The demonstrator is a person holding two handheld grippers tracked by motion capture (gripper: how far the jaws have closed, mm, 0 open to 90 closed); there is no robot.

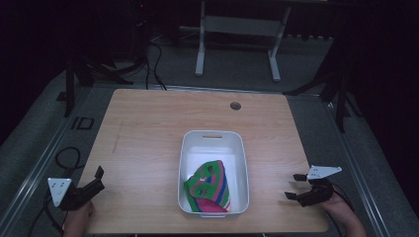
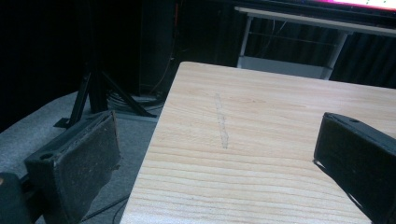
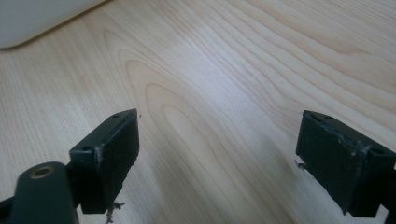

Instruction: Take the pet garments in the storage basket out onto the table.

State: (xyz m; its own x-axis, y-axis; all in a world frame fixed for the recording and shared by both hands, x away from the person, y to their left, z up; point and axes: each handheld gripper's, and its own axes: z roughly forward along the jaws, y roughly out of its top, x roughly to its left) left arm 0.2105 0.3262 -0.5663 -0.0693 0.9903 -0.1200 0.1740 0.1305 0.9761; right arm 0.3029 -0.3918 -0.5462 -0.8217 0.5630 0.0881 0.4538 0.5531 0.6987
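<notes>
Two hand-held grippers rest apart at the near corners of a pale wooden bench point(image 1: 148, 123), with a white tub between them.

The white rectangular plastic tub point(image 1: 238, 163) sits near the front middle of the bench, holding a crumpled green, pink and blue striped cloth point(image 1: 210, 187) at its near end. The left gripper point(image 1: 97, 180) sits at the near left corner, its jaws spread wide with nothing between them, one past the bench edge. The right gripper point(image 1: 294, 186) sits well right of the tub, its jaws likewise released and empty over bare wood.
</notes>
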